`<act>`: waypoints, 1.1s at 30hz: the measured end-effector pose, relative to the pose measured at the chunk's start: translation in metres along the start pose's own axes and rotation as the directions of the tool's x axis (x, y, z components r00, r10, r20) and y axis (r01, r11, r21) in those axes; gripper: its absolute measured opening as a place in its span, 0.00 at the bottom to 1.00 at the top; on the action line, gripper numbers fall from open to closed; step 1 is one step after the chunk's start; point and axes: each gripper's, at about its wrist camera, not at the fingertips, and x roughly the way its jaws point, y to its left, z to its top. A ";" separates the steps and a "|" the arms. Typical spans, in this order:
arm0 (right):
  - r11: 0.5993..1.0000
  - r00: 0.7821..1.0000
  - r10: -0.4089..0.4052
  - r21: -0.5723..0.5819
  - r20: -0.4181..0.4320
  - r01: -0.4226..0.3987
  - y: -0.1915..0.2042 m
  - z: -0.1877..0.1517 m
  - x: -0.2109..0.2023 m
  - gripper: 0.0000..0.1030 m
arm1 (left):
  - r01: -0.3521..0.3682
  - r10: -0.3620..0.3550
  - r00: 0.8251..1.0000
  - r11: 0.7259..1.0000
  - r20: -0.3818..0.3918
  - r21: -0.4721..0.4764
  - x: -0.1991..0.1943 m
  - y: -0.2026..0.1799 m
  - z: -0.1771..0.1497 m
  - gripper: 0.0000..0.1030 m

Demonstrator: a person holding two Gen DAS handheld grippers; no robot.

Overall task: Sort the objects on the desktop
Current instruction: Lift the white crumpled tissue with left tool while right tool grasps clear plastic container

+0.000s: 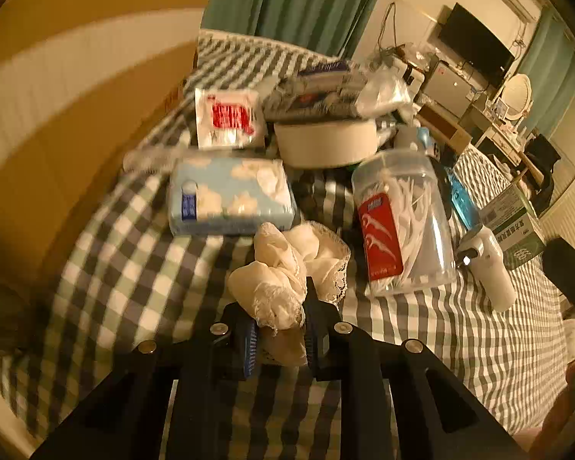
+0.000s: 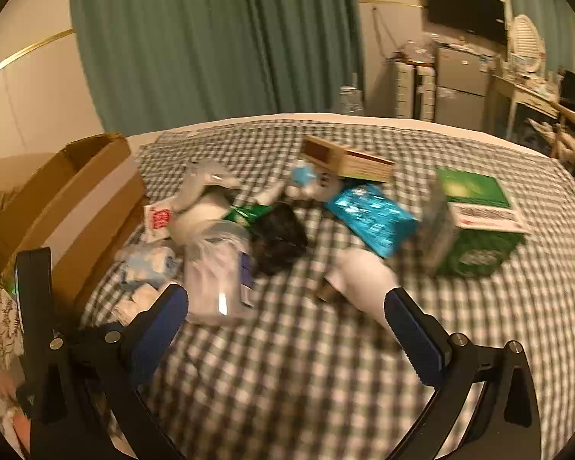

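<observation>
My left gripper (image 1: 281, 329) is shut on a cream lace cloth (image 1: 287, 268) and holds it just above the checked tablecloth (image 1: 134, 237). Ahead of it lie a blue tissue pack (image 1: 230, 195), a clear floss-pick jar (image 1: 402, 222) with a red label, a white bowl (image 1: 326, 143) and a red-and-white packet (image 1: 228, 119). My right gripper (image 2: 287, 314) is open and empty over the cloth. Close by its right finger (image 2: 414, 329) lies a white bottle (image 2: 360, 280). The jar (image 2: 218, 272) lies near its left finger (image 2: 161, 326).
An open cardboard box (image 1: 76, 88) stands at the left, also in the right wrist view (image 2: 69, 191). A green box (image 2: 475, 222), a teal pouch (image 2: 375, 214), a wooden box (image 2: 349, 161) and a dark bundle (image 2: 280, 237) lie further back. A white spray bottle (image 1: 487, 264) lies right of the jar.
</observation>
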 end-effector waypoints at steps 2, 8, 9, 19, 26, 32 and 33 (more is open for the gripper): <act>1.000 1.000 0.020 -0.009 -0.021 -0.021 0.009 0.003 0.014 0.99 | -0.032 0.030 0.999 0.999 0.036 0.039 -0.005 -0.006 -0.001 0.16; 0.997 0.990 0.071 0.004 -0.120 -0.071 0.024 0.001 0.060 0.82 | -0.041 0.040 0.998 0.999 0.038 0.009 -0.005 0.004 0.003 0.16; 0.997 0.988 0.079 0.012 -0.136 -0.078 0.025 0.000 0.066 0.79 | -0.030 0.029 0.999 1.000 0.035 0.002 -0.005 0.005 0.004 0.16; 0.993 0.969 0.109 -0.021 -0.221 -0.116 0.040 -0.011 0.089 0.59 | 0.040 -0.040 0.999 0.999 0.002 -0.030 0.011 0.005 0.007 0.16; 0.995 0.975 0.095 0.019 -0.203 -0.094 0.027 -0.014 0.058 0.59 | 0.049 -0.053 0.996 0.997 0.075 0.059 -0.008 -0.010 0.006 0.14; 0.998 0.983 0.064 0.037 -0.172 -0.059 0.017 -0.010 0.020 0.59 | 0.112 -0.117 0.990 0.991 0.073 0.070 -0.027 -0.015 0.006 0.14; 0.998 0.983 0.062 0.043 -0.170 -0.055 0.014 -0.008 0.020 0.59 | 0.109 -0.114 0.991 0.992 0.071 0.071 -0.030 -0.016 0.006 0.14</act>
